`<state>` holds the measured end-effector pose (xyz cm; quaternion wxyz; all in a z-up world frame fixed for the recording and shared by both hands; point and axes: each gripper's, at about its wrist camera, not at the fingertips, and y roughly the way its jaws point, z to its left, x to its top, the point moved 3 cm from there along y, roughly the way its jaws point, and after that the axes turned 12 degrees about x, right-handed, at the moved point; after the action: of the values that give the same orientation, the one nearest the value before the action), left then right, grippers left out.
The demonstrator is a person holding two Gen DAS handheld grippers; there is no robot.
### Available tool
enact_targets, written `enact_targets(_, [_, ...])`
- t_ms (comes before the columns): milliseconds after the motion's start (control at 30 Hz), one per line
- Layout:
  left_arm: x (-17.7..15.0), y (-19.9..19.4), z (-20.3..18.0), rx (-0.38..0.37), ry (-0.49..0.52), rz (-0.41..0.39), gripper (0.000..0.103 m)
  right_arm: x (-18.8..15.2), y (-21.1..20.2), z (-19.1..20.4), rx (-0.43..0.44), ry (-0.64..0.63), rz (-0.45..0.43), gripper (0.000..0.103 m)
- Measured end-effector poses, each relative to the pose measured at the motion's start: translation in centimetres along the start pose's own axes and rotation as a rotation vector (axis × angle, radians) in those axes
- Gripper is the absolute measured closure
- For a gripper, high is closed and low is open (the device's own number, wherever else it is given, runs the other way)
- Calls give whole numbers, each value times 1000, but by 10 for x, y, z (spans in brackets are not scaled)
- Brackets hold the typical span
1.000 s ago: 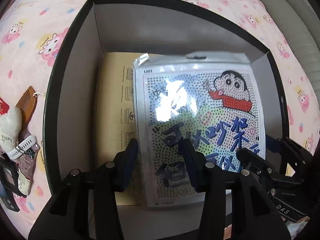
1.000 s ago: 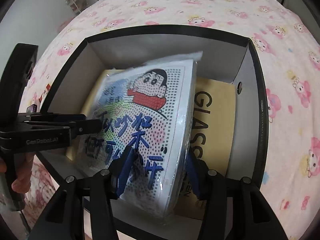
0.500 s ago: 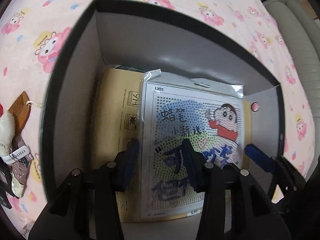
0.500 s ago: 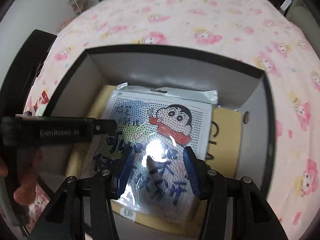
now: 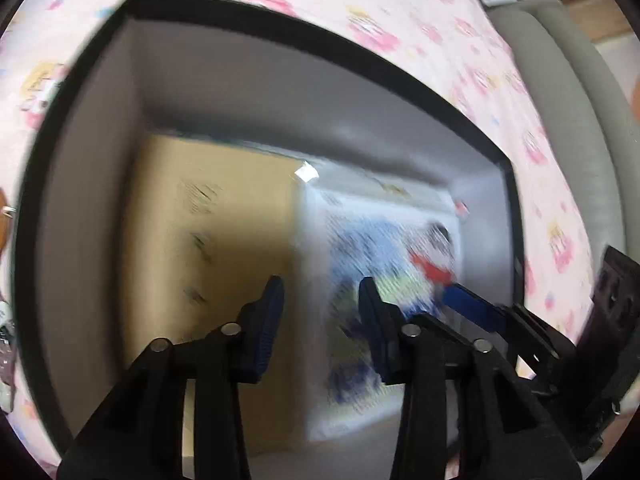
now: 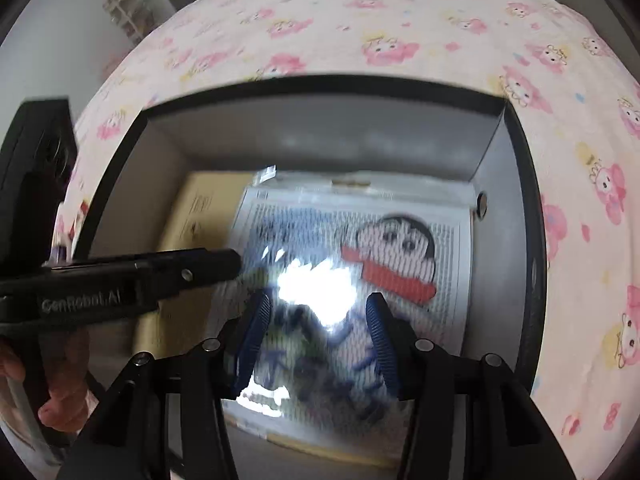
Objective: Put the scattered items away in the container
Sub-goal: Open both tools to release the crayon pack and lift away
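Left wrist view shows one black-rimmed box [image 5: 86, 80] on the pink cartoon-print bedspread [image 5: 400, 12], and two flat things lie inside it: one tan cardboard package [image 5: 216, 240] on the floor and one cartoon craft kit [image 5: 380, 248] on top, toward the box's right wall. Above the box, the left gripper [image 5: 320, 300] has just been closing with nothing between its blue pads. The right gripper [image 6: 316, 320] hangs spread and empty over the kit.

Readable lettering
"GenRobot.AI" stands in pale letters on the side of the left gripper [image 6: 120, 280]; the print on the cartoon packet [image 6: 360, 280] is blurred past reading.
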<state>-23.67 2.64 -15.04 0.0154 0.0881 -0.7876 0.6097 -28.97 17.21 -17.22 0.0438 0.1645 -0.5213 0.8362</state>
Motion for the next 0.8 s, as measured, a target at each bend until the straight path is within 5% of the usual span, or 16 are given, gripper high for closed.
enact_targets(233, [-7,2,-12,6,17,57,78,36,9,-11,-42,23,12,58])
enact_targets(367, [-13,2,1,-36,44,50,74,23,12,-24,-15,66,49,58])
enact_targets(500, [-18,-9,16,-114,-34,46,74,14,9,-20,-22,22,54,59])
enact_targets(800, [-55,-11,19,-64,-16,98,72,4,14,-24,-10,37,65,58])
